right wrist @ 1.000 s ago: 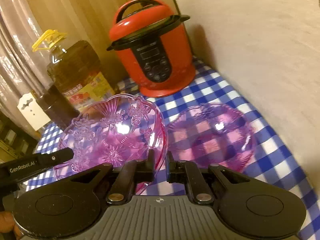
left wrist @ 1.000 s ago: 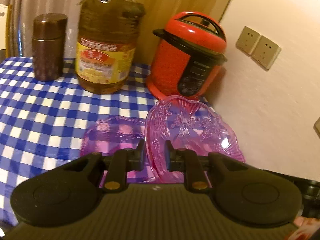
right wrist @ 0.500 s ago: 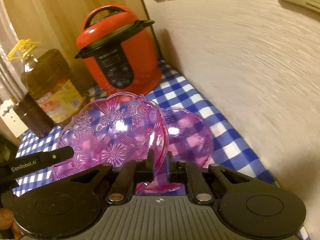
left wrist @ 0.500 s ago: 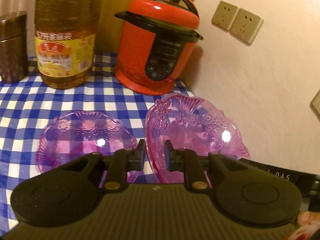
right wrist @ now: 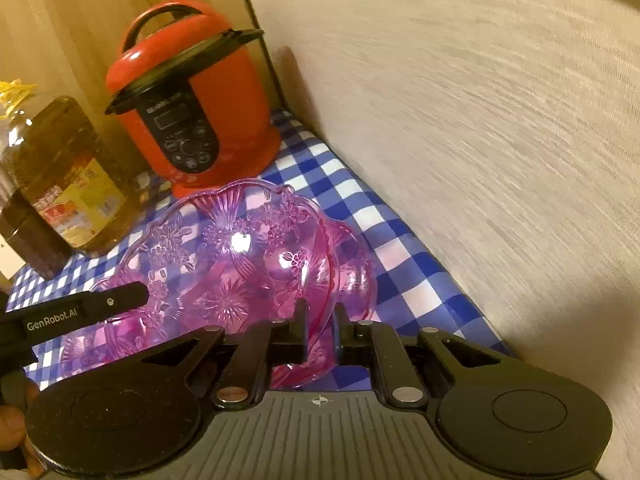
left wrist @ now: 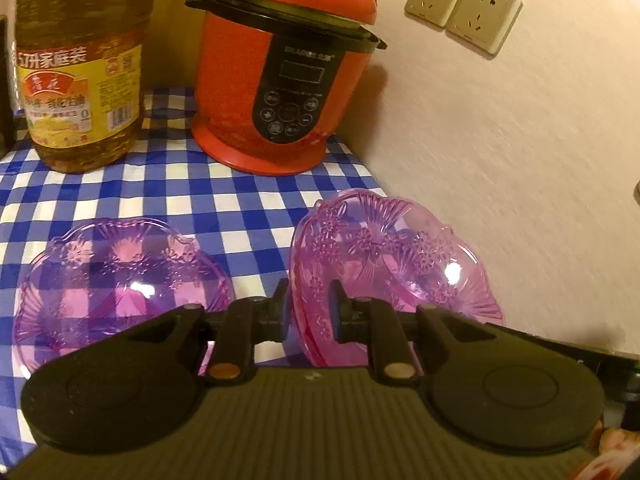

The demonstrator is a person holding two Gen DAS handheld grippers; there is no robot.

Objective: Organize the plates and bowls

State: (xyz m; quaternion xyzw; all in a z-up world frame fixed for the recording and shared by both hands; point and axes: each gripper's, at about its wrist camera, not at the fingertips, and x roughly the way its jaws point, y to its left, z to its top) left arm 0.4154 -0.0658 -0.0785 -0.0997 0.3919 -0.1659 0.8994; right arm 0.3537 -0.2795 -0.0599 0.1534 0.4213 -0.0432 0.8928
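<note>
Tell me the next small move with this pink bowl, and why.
Probably shift the held bowl over the resting bowl and lower it in: the left hand-held gripper and right hand-held gripper both clamp its rim, tilted, near the empty one.

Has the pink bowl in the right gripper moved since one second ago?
Yes. The held bowl was left of the second pink bowl lying on the checked cloth; now it has shifted rightward, toward the wall, and overlaps it.
</note>
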